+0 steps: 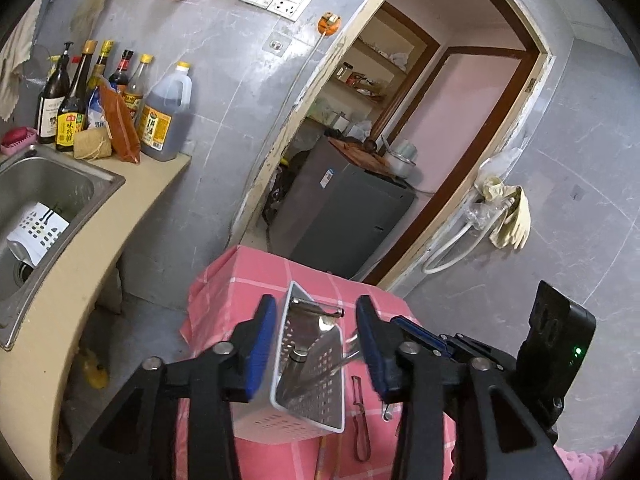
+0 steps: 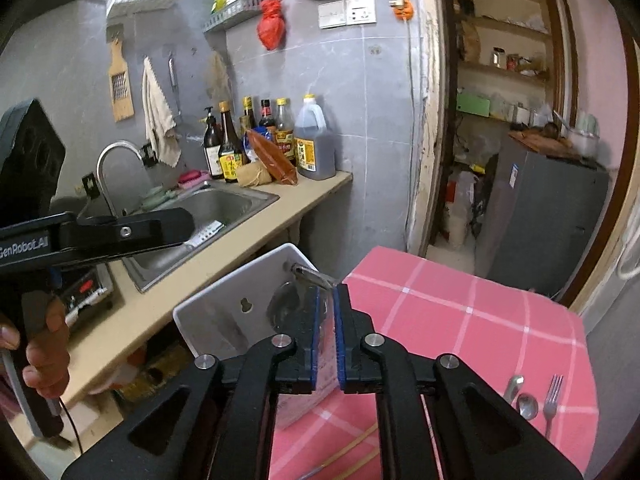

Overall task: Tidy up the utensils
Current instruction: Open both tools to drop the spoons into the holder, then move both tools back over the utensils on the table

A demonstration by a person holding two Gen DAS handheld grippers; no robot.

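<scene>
A white perforated utensil holder [image 1: 308, 408] stands on the pink checked cloth [image 1: 248, 276] between the blue pads of my left gripper [image 1: 316, 344]. Its jaws are open; the right pad stands clear of the holder's wall. Metal utensils lean inside the holder, among them a fork [image 1: 350, 354] and a rod [image 1: 318, 307] across its rim. In the right wrist view the holder [image 2: 224, 312] sits just ahead of my right gripper [image 2: 328, 320], whose pads stand a narrow gap apart at the rim. A spoon [image 2: 526, 405] and another fork [image 2: 552, 400] lie on the cloth to the right.
A peeler [image 1: 360, 420] lies on the cloth beside the holder, and chopsticks [image 2: 352, 448] under my right gripper. To the left are the counter [image 2: 256, 232], a steel sink [image 1: 52, 184] with another white holder [image 1: 38, 232], and sauce bottles [image 1: 160, 120]. A person's hand [image 2: 44, 352] grips the left tool.
</scene>
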